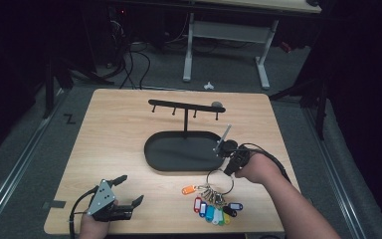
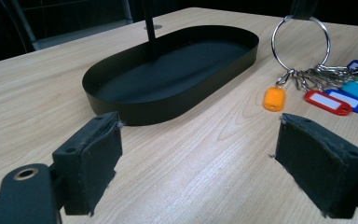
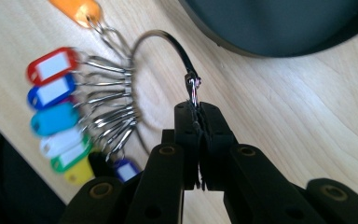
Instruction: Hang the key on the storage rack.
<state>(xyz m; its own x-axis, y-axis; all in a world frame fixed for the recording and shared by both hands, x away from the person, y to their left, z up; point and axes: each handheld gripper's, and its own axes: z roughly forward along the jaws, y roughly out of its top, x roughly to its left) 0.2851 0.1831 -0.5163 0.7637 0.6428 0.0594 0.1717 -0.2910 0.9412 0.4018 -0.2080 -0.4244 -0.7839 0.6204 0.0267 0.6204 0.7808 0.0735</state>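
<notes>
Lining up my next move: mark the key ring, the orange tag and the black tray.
key ring (image 2: 327, 44), left gripper view, right side.
orange tag (image 2: 274, 99), left gripper view, its face.
black tray (image 1: 151, 162), high view, left rim.

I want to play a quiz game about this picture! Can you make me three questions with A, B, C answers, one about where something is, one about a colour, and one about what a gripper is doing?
1. Where is the black tray?
A. On the floor
B. On the wooden table, at the foot of the hook stand
C. In a hand

2. What colour is the tag lying nearest the tray?
A. Orange
B. Pink
C. Black

3. What is the right gripper doing?
A. Hanging wide open
B. Pinching the tray
C. Shut on the key ring

Answers: 1 B, the tray's post rises up to the hooks. 2 A, the orange tag sits closest. 3 C, its jaws pinch the ring's clasp.
</notes>
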